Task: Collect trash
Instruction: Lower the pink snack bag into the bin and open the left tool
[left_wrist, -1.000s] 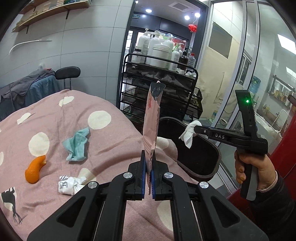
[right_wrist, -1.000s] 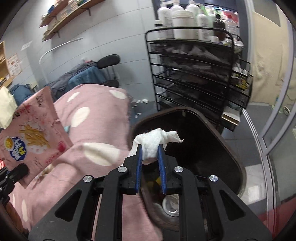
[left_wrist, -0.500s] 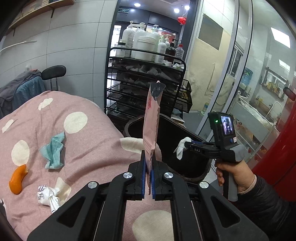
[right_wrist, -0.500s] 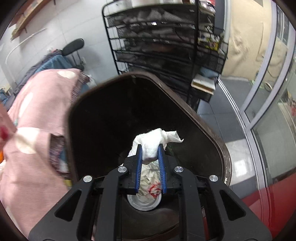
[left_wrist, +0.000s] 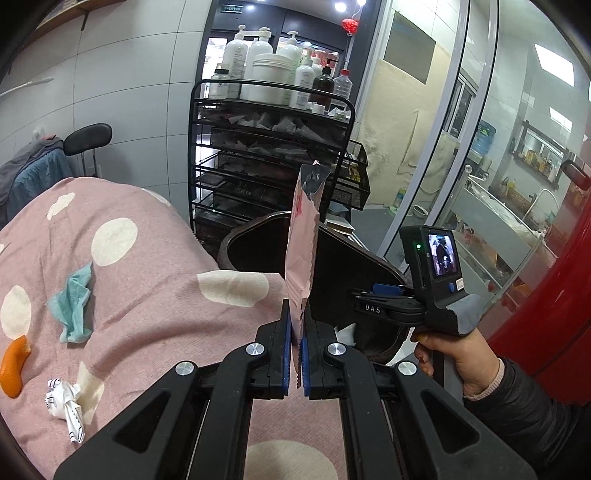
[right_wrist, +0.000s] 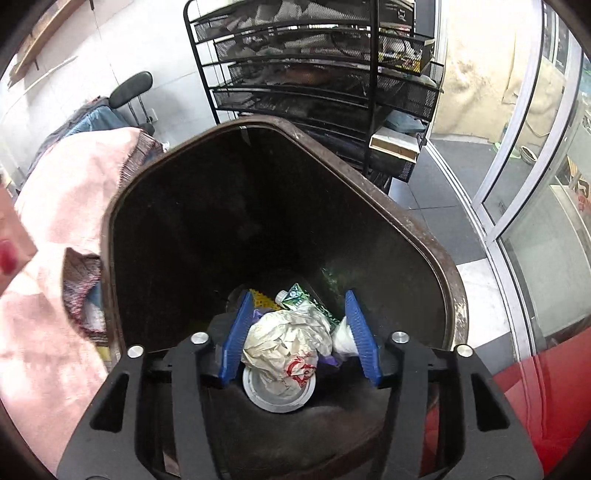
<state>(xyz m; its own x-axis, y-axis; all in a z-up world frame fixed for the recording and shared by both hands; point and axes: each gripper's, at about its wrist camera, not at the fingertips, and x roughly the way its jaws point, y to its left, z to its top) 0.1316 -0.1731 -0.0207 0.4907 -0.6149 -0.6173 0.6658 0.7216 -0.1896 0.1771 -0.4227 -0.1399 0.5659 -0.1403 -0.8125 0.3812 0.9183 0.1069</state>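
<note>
Pink snack bag (left_wrist: 301, 236): upright, pinched at its lower edge in the closed left claw (left_wrist: 295, 345), beside the brown trash bin (left_wrist: 343, 273). Right claw (right_wrist: 301, 334): spread wide, holding nothing, above the bin's (right_wrist: 424, 236) opening, over crumpled paper (right_wrist: 288, 341). Pink spotted cover (left_wrist: 129, 266): teal tissue (left_wrist: 74, 304), orange peel (left_wrist: 14, 365), crumpled wrapper (left_wrist: 66, 408).

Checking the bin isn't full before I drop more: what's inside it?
The bin holds crumpled paper lying on a round lid, a green carton, something yellow and white tissue. Anything beneath that pile is hidden.
</note>
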